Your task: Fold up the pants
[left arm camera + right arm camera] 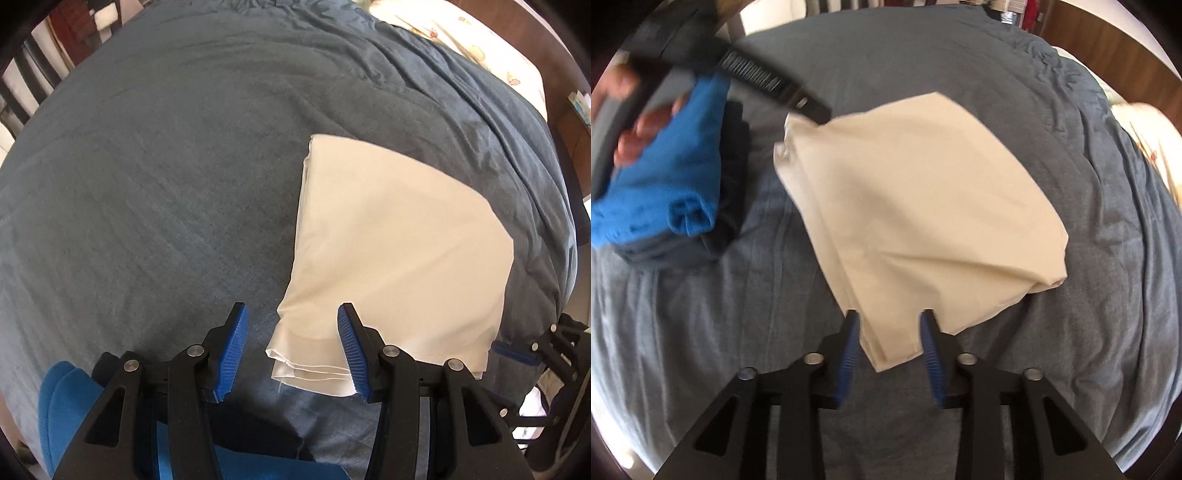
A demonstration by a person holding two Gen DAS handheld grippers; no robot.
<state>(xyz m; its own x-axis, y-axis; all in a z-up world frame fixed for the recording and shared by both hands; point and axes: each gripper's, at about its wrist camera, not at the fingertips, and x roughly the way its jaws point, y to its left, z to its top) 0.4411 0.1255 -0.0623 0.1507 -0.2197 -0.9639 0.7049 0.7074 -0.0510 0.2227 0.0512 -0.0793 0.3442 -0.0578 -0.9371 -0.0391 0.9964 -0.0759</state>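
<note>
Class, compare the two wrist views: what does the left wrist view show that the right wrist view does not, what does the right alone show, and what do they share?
Left wrist view only: the layered hem edges of the folded cream pants, between its own open left tongs.

Right wrist view only: a hand gripping the other tool, the whole stack of blue and dark folded clothes, and the open right tongs.

Both: the pants on the grey bedspread.

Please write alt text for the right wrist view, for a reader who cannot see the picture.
Folded cream cotton pants lie on a grey-blue quilted bedspread, their near corner between the open blue-padded fingers of the right tool. At the far left corner of the pants is the tip of the blurred left tool, above a stack of folded blue and dark clothes.
</note>
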